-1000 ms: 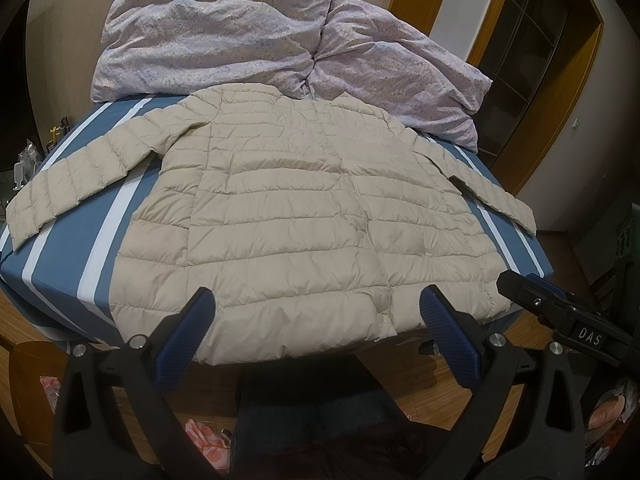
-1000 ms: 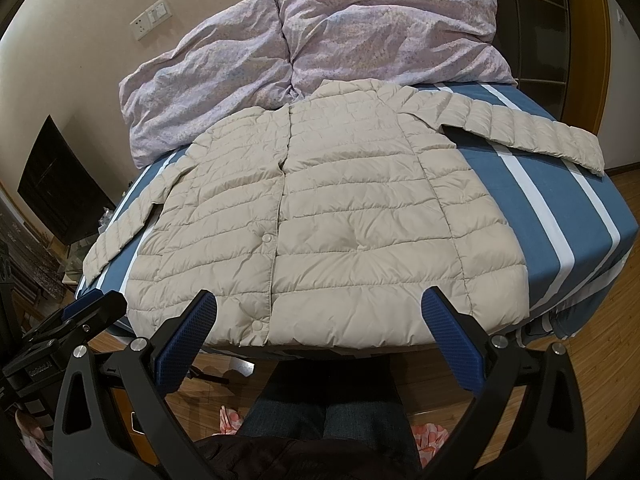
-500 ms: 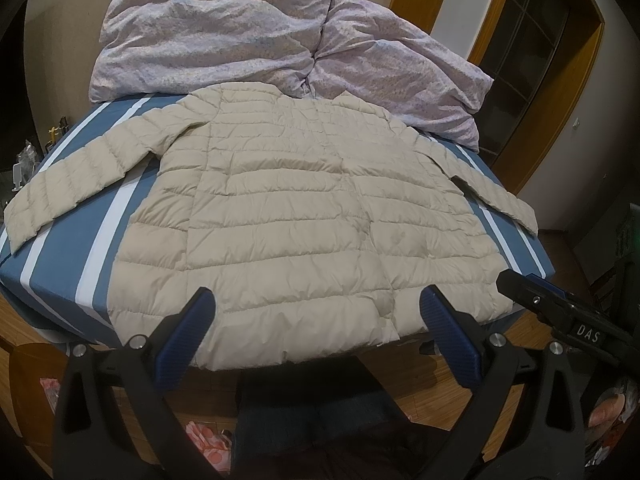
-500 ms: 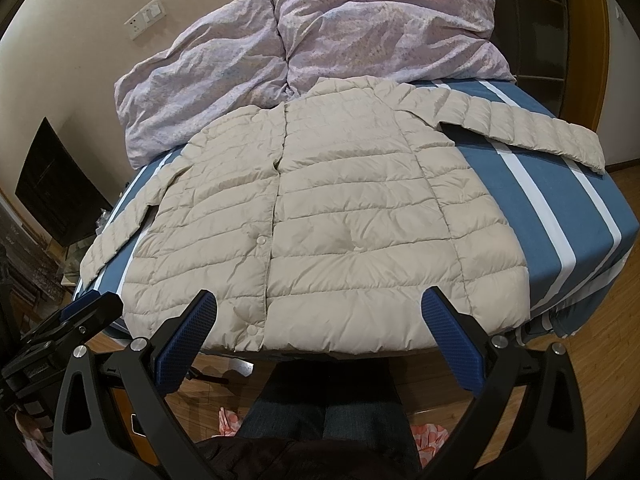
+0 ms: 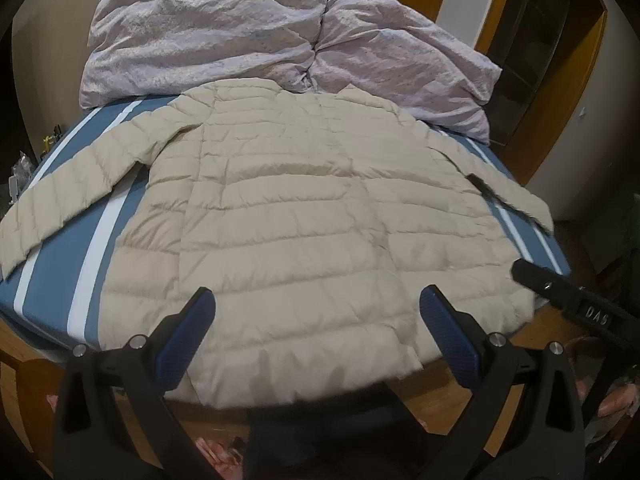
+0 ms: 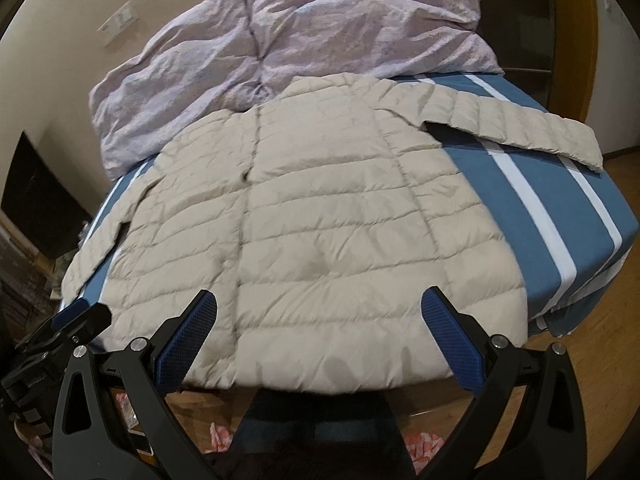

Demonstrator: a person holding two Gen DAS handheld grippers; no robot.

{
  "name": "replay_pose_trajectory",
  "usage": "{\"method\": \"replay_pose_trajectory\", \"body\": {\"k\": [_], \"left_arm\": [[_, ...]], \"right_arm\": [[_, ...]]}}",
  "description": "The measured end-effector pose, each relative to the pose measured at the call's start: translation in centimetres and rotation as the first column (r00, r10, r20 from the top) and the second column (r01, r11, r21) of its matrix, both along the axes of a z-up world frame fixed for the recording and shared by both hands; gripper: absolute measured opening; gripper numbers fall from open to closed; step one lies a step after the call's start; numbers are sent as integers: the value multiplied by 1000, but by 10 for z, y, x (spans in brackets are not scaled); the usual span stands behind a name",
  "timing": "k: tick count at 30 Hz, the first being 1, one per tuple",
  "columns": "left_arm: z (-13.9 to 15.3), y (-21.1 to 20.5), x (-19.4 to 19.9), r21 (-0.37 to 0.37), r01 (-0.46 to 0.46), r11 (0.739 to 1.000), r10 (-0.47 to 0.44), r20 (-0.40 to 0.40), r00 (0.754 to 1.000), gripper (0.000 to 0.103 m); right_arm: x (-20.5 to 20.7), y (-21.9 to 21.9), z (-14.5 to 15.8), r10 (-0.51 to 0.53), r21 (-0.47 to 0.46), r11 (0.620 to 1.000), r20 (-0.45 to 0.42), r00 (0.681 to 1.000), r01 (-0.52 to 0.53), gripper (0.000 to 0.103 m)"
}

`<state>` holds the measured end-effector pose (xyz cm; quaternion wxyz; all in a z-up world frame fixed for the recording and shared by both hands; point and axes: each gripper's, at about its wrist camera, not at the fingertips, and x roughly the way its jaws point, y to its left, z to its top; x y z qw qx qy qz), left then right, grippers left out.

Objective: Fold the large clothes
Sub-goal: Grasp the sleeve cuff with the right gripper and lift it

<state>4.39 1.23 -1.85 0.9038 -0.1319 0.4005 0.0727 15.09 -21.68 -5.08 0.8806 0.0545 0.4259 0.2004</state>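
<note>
Left gripper (image 5: 314, 326), seen from its own wrist camera: jaws spread wide, blue pads (image 5: 186, 334) apart, nothing between them, poised over the near hem of a beige quilted jacket (image 5: 304, 216). Jacket spread flat, front up, on a bed with a blue sheet striped in white (image 5: 52, 276); collar toward the far end, touching a crumpled lilac duvet (image 5: 248, 32); both sleeves stretched outward, one (image 5: 68, 196) across the stripes at the picture's left, the other (image 5: 504, 188) toward the right edge of the bed. Hem hanging slightly over the near edge of the mattress. At lower right, the tip of the right gripper (image 5: 560, 286), black, with lettering on it. Below, wooden floor and dark trouser legs.

From the right wrist camera: right gripper (image 6: 320, 326) likewise released, pads wide apart and empty, hovering above the hem of the jacket (image 6: 320, 216). Centre closure running up the jacket's front. One sleeve (image 6: 516, 126) reaching across the striped sheet (image 6: 560, 216) at the right, the other (image 6: 100, 240) down the left edge. Duvet (image 6: 280, 32) bunched behind the collar. Left gripper (image 6: 74, 322) visible at lower left, near the jacket's corner; whether touching, cannot tell.
</note>
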Motion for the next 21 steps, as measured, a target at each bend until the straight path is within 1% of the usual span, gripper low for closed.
{"method": "replay_pose_trajectory", "body": {"k": [6,13,18,21], "left_arm": [[-15,18,31,53,-53,997,55,-36,998,101],[-35,49,75,125,-121,985,132,-84,988,101],[-51,72,105,201,-184,962,208,-105,972,101],[-60,84,118,245,-222,944,256,-115,960,101]], "right_arm": [[36,-12,-10,-94,-33,995,6,996,94,102],[93,-40,-30,-213,-70,975,-43,976,209,102],[137,-72,-44,-300,-108,950,-64,952,292,102],[161,-96,-49,-349,-105,934,-84,933,340,102]]}}
